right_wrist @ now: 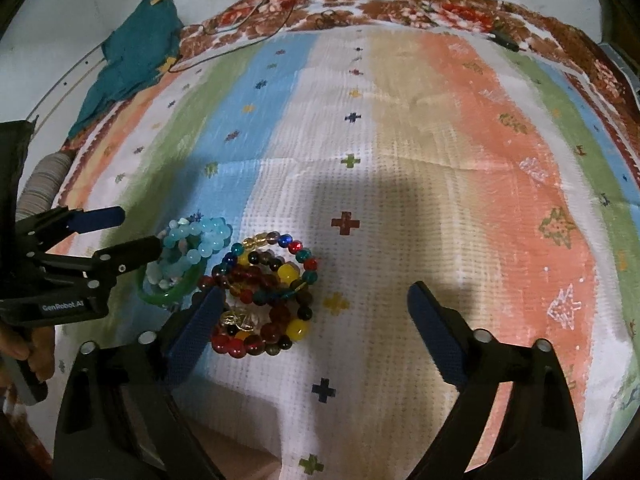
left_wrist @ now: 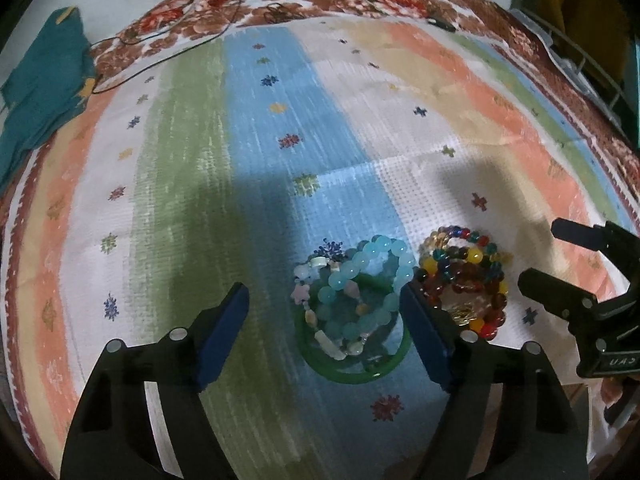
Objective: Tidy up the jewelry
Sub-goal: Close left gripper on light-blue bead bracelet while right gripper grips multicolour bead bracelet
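Note:
Two heaps of bracelets lie side by side on a striped cloth. The left heap holds light blue bead bracelets on a green bangle. The right heap holds dark red, yellow and multicoloured bead bracelets. My left gripper is open, its jaws either side of the blue heap and above it. My right gripper is open, its left finger beside the multicoloured heap.
The striped cloth with a brown floral border covers the surface. A teal cloth lies at the far left edge. Thin dark cords lie along the far border. A hand holds the left gripper's handle.

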